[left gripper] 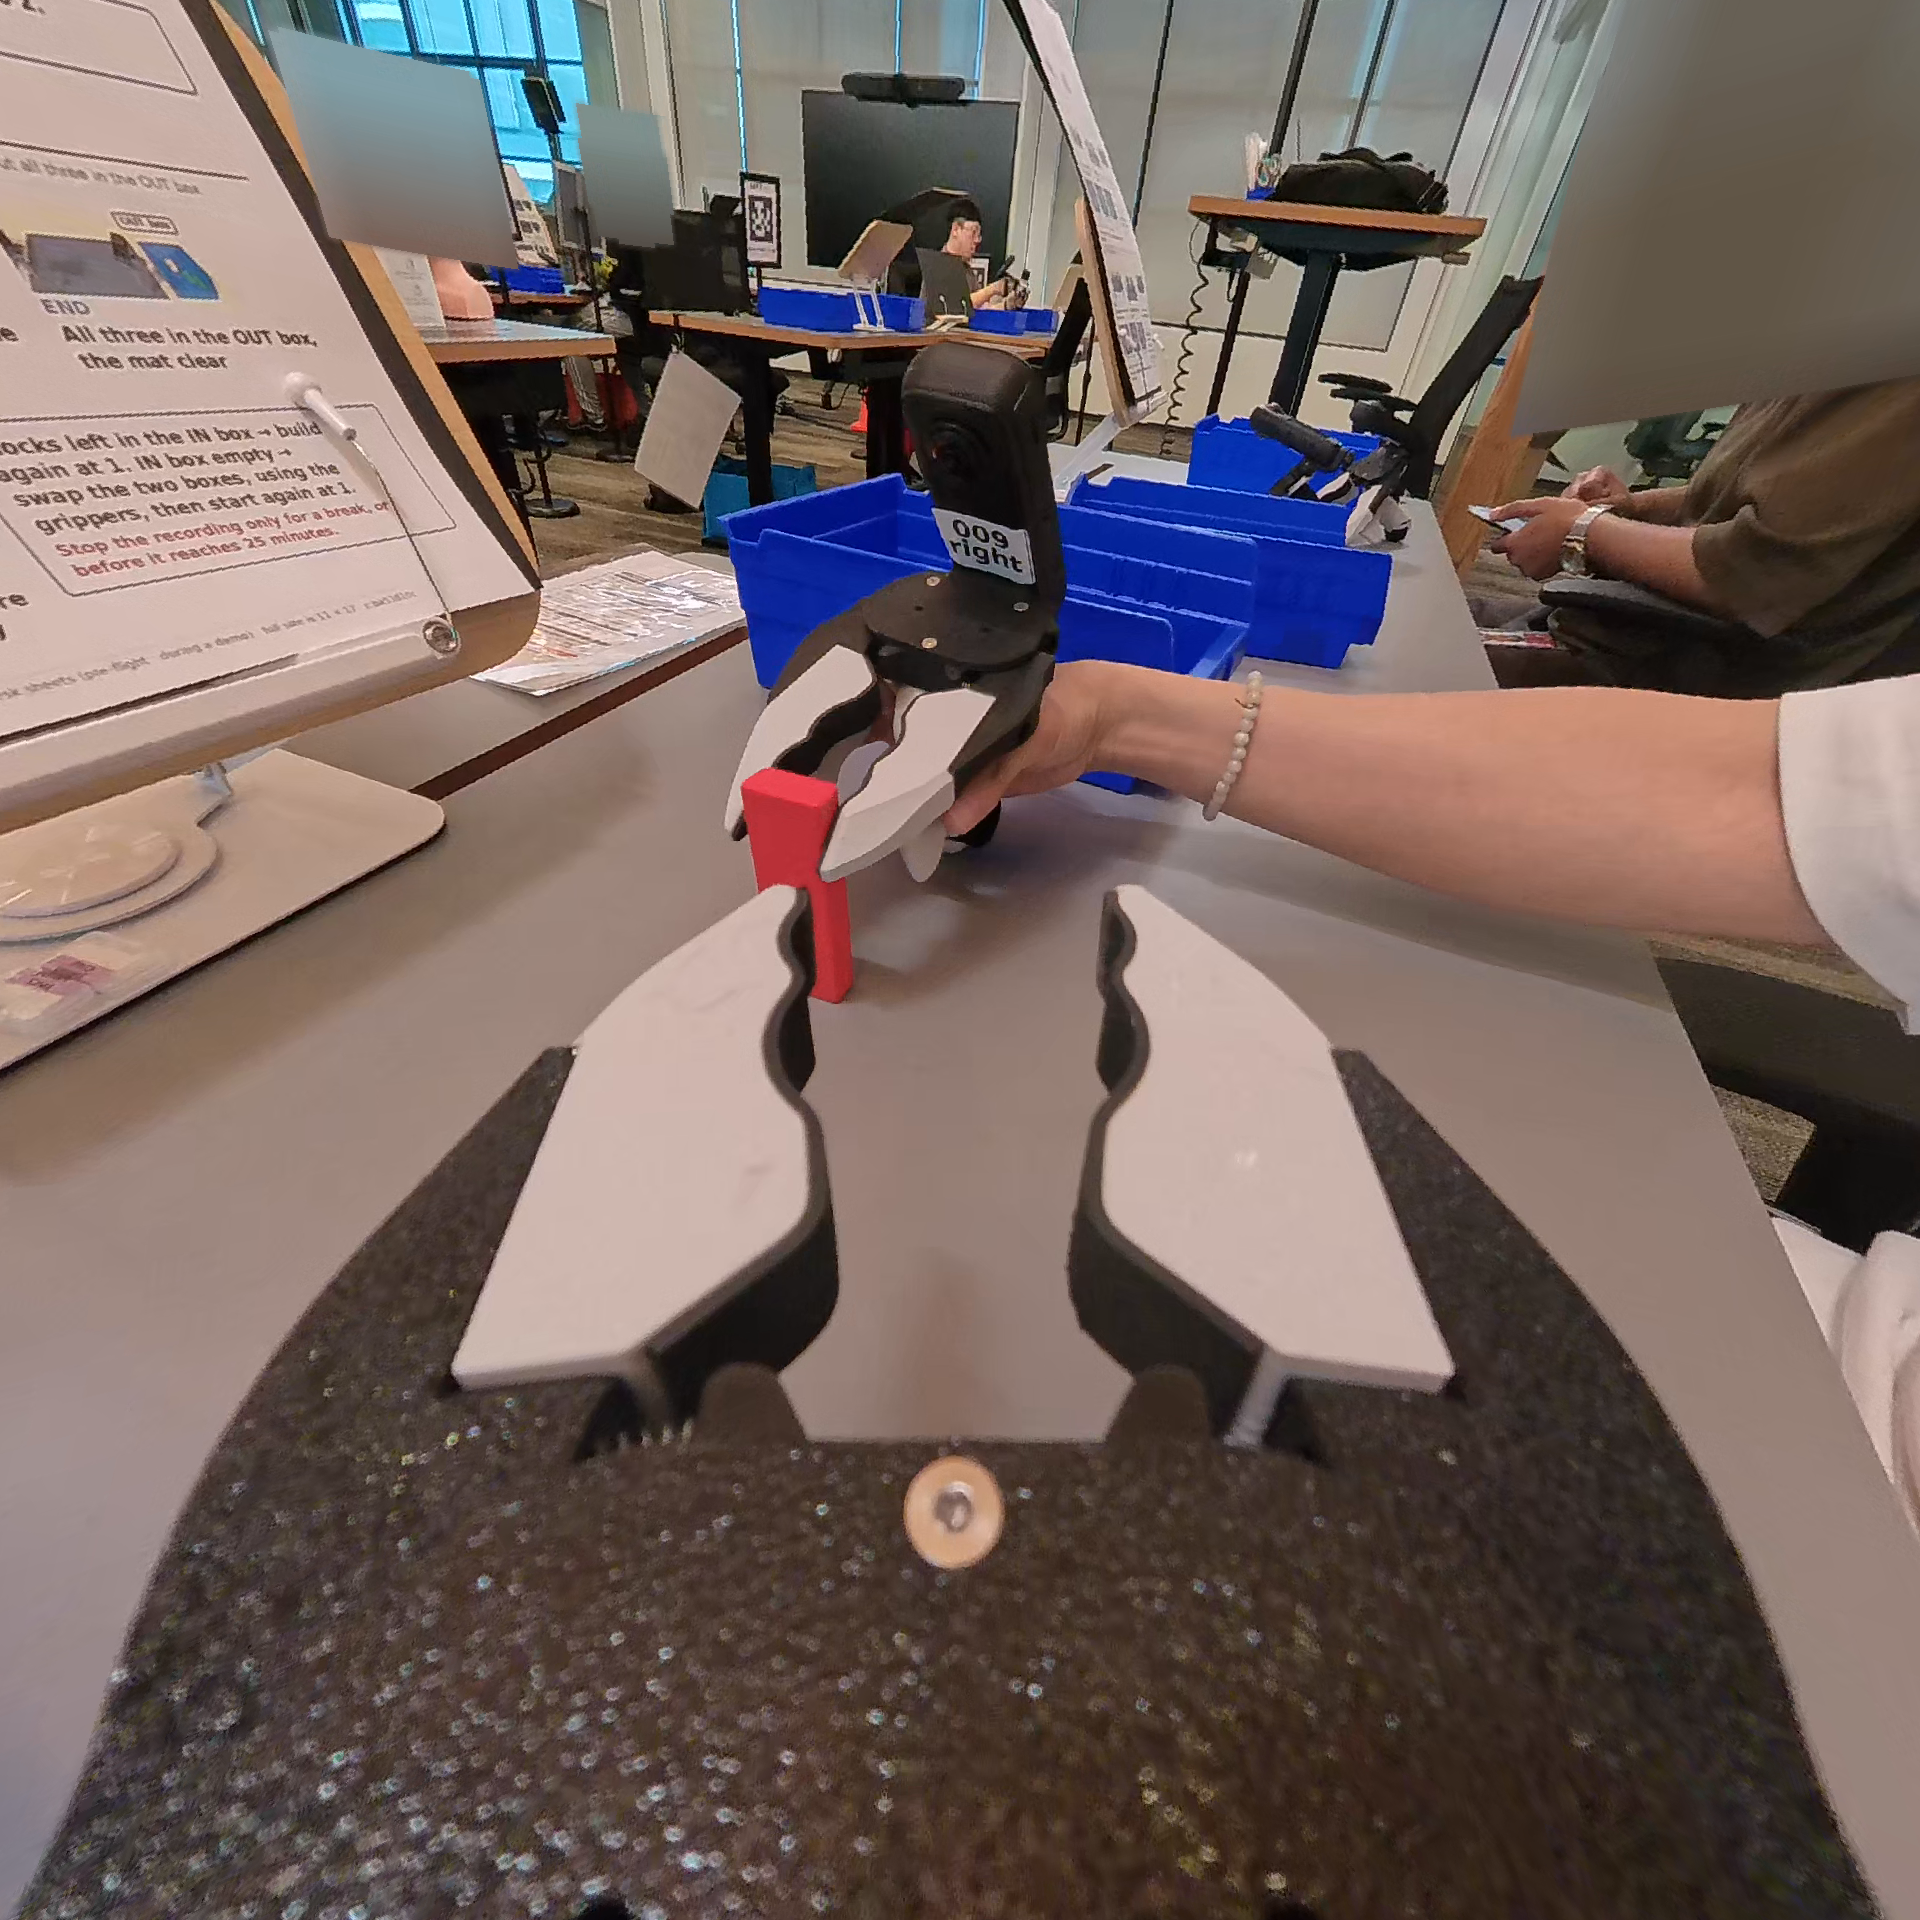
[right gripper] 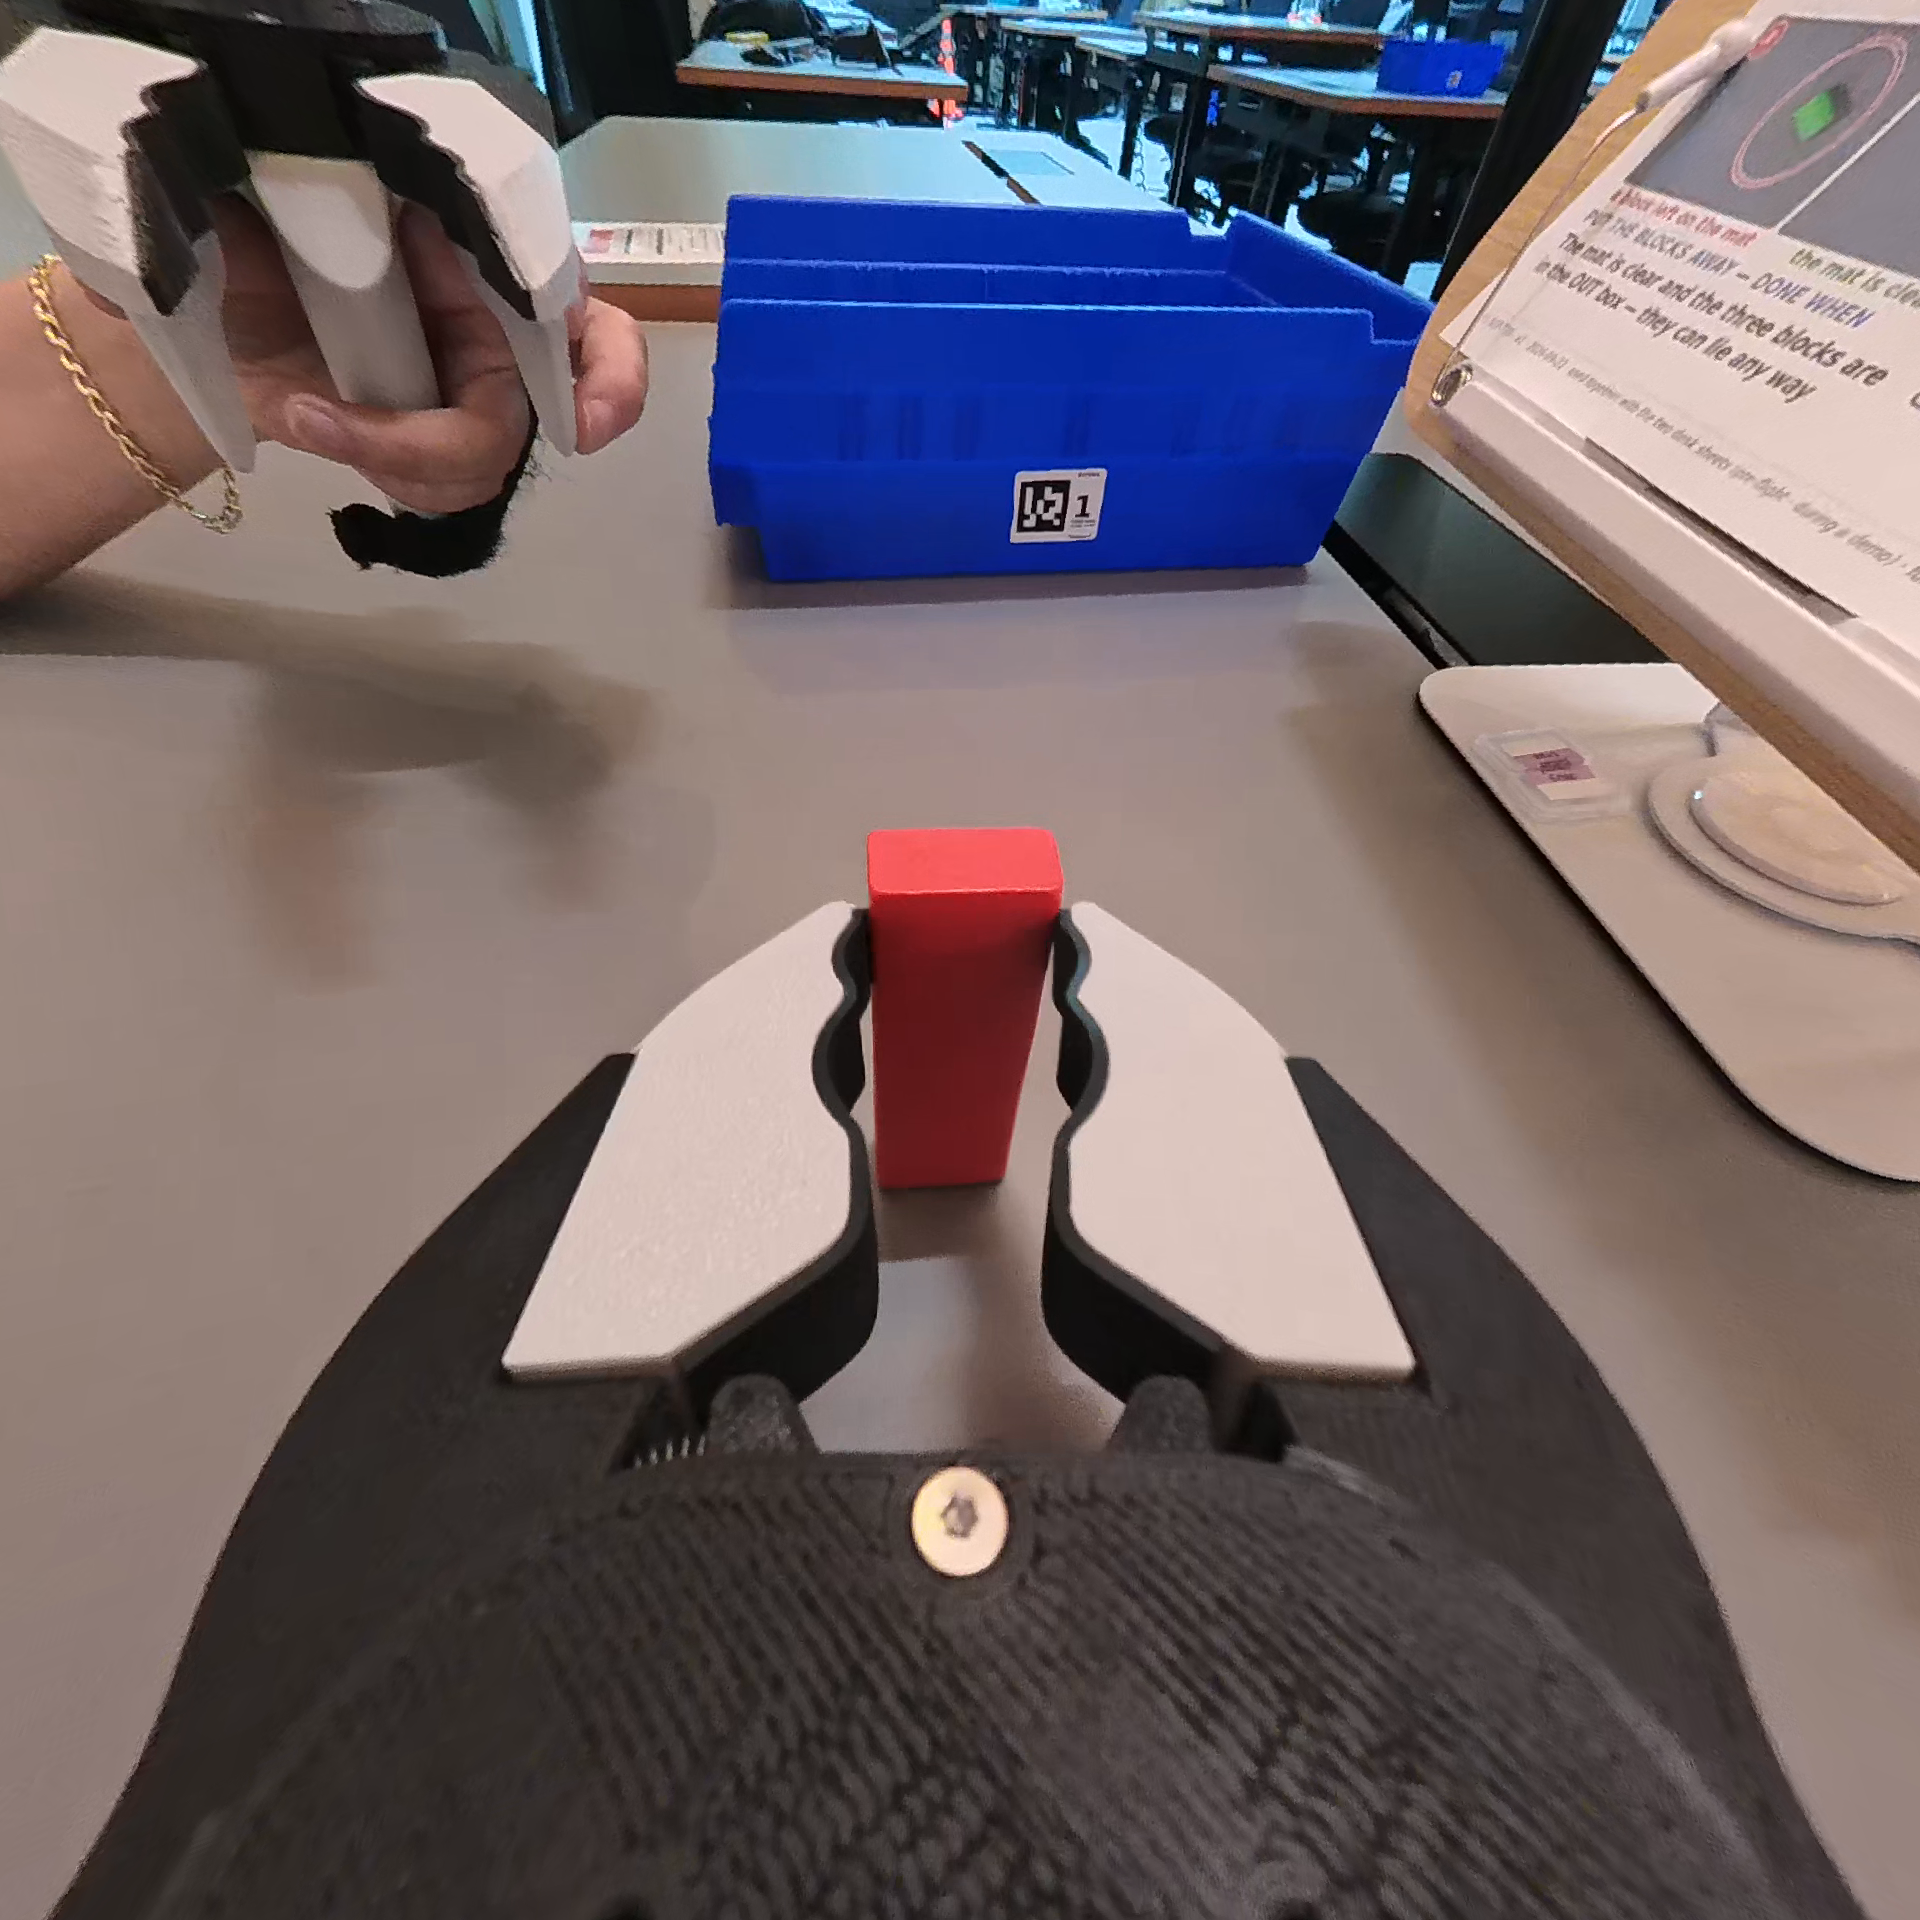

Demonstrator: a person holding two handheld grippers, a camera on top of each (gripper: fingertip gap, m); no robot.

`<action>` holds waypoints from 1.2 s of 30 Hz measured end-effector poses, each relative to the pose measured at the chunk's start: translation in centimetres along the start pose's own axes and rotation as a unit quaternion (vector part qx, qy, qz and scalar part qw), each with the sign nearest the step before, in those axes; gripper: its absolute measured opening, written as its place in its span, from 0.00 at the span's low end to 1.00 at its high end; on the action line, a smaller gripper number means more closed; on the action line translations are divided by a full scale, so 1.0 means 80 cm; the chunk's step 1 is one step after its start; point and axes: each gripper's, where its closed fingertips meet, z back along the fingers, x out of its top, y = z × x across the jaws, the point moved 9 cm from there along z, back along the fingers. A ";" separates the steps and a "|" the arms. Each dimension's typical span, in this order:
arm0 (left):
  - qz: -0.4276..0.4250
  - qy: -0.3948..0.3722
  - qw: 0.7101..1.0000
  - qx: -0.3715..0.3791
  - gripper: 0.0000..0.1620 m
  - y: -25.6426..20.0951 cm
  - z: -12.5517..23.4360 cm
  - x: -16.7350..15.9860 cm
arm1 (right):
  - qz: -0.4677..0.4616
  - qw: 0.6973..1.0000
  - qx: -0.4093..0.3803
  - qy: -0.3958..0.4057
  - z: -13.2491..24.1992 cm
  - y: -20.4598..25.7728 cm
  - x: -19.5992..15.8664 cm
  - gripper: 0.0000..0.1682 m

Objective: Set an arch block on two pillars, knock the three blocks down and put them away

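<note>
Red block [right gripper: 961, 1023] stands pinched by right hand-held gripper [right gripper: 961, 935]; left hand-held gripper [left gripper: 951, 914] spread, empty.

Red block [right gripper: 961, 1013], plain. Blue bin [right gripper: 1039, 384] bearing white tag [right gripper: 1058, 506] with black square pattern. Grey table [right gripper: 416, 935]; gripper fingers [right gripper: 717, 1132] light grey, black-edged, on speckled black body.

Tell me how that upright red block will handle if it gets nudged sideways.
The red block stands on its small end on the grey table, tall and narrow, so it would probably tip rather than slide. It looks rigid with flat faces, unlikely to roll. The right hand-held gripper flanks it near the top, probably steadying it.
</note>
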 end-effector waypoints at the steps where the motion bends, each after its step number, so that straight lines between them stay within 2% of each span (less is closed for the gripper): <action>1: 0.000 0.000 1.000 0.000 0.32 0.000 0.000 0.000 | -0.002 1.000 -0.001 0.004 0.000 0.000 0.000 0.20; 5: -0.001 -0.002 1.000 0.000 0.32 0.000 0.002 0.002 | -0.012 1.000 0.002 0.003 0.000 -0.001 0.000 0.22; 15: 0.011 -0.035 0.999 -0.007 0.32 -0.001 0.017 0.021 | -0.009 1.000 -0.014 -0.015 0.014 0.006 0.025 0.41; 17: 0.021 -0.034 0.999 0.032 0.32 0.008 0.033 0.035 | 0.004 0.998 -0.056 -0.011 0.021 0.009 0.038 0.45; 19: 0.053 -0.016 0.992 0.117 0.32 0.029 0.057 0.051 | 0.014 0.994 -0.106 0.002 0.028 0.014 0.052 0.52; 21: 0.108 0.042 0.966 0.231 0.32 0.060 0.091 0.063 | 0.023 0.989 -0.145 0.023 0.033 0.022 0.064 0.56; 23: 0.137 0.132 0.928 0.320 0.35 0.095 0.124 0.067 | 0.027 0.983 -0.175 0.048 0.037 0.034 0.075 0.58; 26: 0.146 0.275 0.859 0.405 0.36 0.155 0.163 0.058 | 0.030 0.975 -0.202 0.083 0.040 0.056 0.084 0.58; 28: 0.194 0.340 0.803 0.450 0.36 0.199 0.182 0.045 | 0.026 0.978 -0.194 0.077 0.038 0.074 0.087 0.58; 30: 0.270 0.377 0.760 0.455 0.38 0.235 0.190 0.030 | 0.022 0.979 -0.191 0.065 0.038 0.090 0.088 0.57; 32: 0.328 0.392 0.734 0.447 0.44 0.263 0.194 0.014 | 0.014 0.982 -0.180 0.058 0.040 0.105 0.088 0.55; 36: 0.419 0.414 0.674 0.446 0.44 0.302 0.196 -0.020 | 0.000 0.983 -0.175 0.062 0.047 0.127 0.080 0.53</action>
